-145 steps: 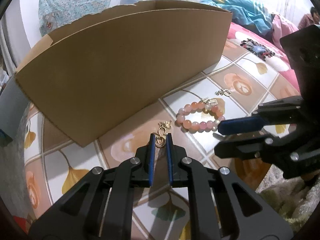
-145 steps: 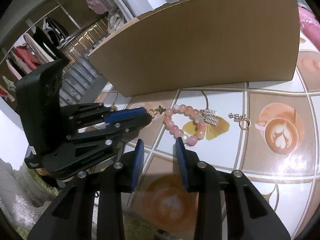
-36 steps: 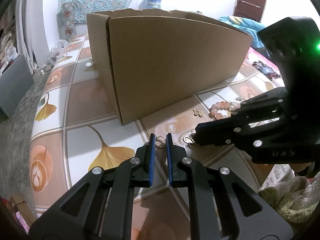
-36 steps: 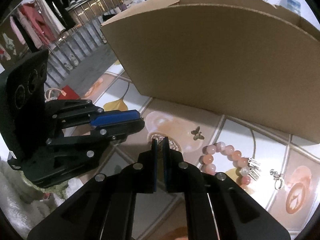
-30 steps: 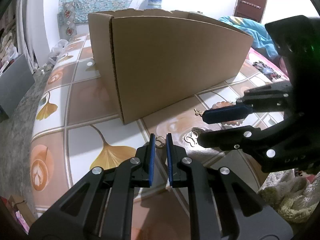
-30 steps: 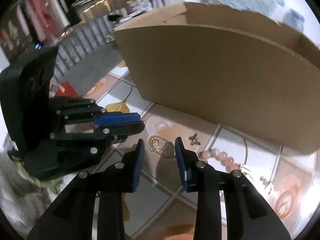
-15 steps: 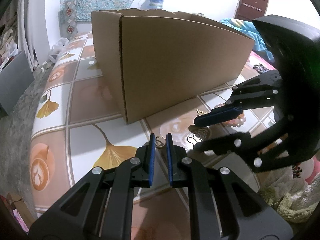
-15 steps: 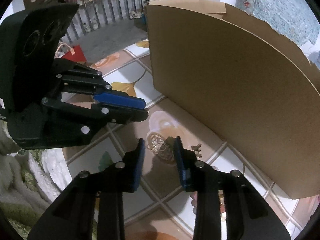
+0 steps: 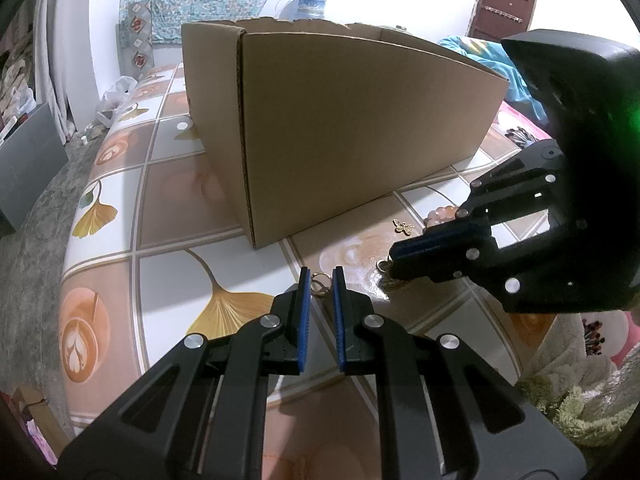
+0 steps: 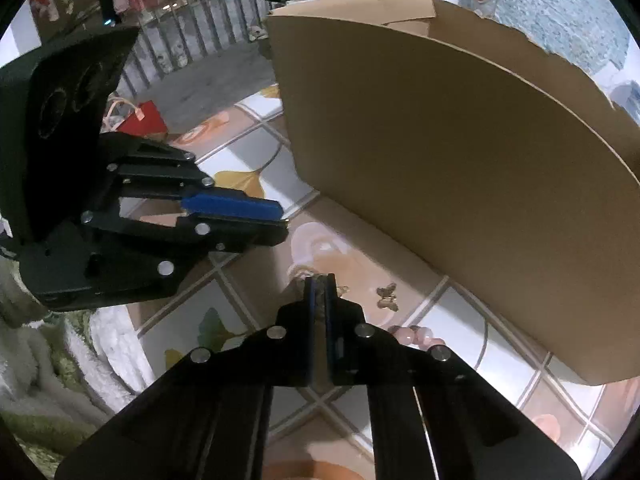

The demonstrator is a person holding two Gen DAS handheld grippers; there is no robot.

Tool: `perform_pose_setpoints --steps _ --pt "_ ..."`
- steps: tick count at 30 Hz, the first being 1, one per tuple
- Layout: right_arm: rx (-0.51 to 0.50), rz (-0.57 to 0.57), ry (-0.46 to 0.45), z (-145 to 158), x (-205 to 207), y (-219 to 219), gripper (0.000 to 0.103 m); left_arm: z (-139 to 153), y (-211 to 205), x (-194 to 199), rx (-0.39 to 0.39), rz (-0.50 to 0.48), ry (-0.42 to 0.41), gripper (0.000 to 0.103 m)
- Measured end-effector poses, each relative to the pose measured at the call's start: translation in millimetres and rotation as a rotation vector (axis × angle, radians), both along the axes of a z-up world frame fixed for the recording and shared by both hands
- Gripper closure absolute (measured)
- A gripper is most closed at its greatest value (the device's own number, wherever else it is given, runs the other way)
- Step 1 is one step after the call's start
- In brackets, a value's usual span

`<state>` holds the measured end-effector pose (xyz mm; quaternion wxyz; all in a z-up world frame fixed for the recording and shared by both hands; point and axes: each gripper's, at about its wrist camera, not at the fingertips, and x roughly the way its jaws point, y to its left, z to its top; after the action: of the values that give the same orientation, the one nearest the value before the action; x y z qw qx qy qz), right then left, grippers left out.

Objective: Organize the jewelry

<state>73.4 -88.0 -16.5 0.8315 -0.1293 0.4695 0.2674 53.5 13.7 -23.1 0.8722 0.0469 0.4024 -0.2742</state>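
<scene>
My left gripper (image 9: 319,278) is shut on a small gold ring piece (image 9: 319,281) and holds it just above the tiled table. My right gripper (image 10: 319,280) is shut on a gold filigree pendant (image 10: 318,298) that lies on the table; the pendant also shows in the left wrist view (image 9: 385,270) under the right gripper's tip. A small gold butterfly charm (image 10: 387,295) lies just right of the right gripper and shows in the left wrist view (image 9: 403,226). A pink bead bracelet (image 10: 416,335) is partly hidden behind the right gripper. A big open cardboard box (image 9: 352,128) stands behind.
The table has a tiled cloth with ginkgo leaf and coffee prints (image 9: 224,304). Its front edge is close, with a fluffy green-white rug (image 9: 580,392) below. A red bag (image 10: 142,120) sits on the floor at left. A bed with bedding (image 9: 480,50) lies behind the box.
My right gripper has closed from open onto the gold filigree pendant and moved in lower over it. My left gripper has stayed shut on the ring piece, almost still.
</scene>
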Motion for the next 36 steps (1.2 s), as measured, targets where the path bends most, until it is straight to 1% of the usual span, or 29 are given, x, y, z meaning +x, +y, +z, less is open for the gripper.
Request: perform_pose_setpoints --steps 4,5,7,8,9,10,15,17,18,20,36 --pt "0.003 -0.007 -0.009 4 -2 -2 0.098 1 0 0 0.002 -0.001 -0.001 0.093" --pt "0.006 -0.009 -0.016 6 -4 -2 0.097 1 0 0 0.002 -0.001 -0.001 0.093" --pt "0.007 -0.001 -0.023 9 -4 -2 0.089 1 0 0 0.003 0.000 -0.002 0.093" --pt "0.003 0.001 -0.023 10 -3 -2 0.078 1 0 1 0.003 0.000 -0.002 0.093" --pt "-0.007 0.001 -0.032 10 -2 -2 0.072 1 0 0 0.002 0.000 -0.001 0.093" --pt "-0.016 0.007 -0.034 9 -1 -1 0.071 1 0 0 0.002 -0.001 -0.001 0.093" --pt "-0.066 0.052 -0.008 -1 2 7 0.071 1 0 1 0.005 -0.003 -0.002 0.093" --pt "-0.063 0.062 -0.002 0 4 7 0.072 1 0 1 0.005 -0.006 -0.002 0.093" --pt "-0.065 0.065 0.007 0 6 7 0.077 0 0 1 0.006 -0.007 -0.003 0.093" --pt "-0.065 0.073 0.020 2 8 7 0.083 0 0 0 0.005 -0.008 -0.004 0.093" --pt "-0.054 0.060 0.024 3 11 2 0.083 0 2 -1 0.002 -0.010 -0.004 0.093"
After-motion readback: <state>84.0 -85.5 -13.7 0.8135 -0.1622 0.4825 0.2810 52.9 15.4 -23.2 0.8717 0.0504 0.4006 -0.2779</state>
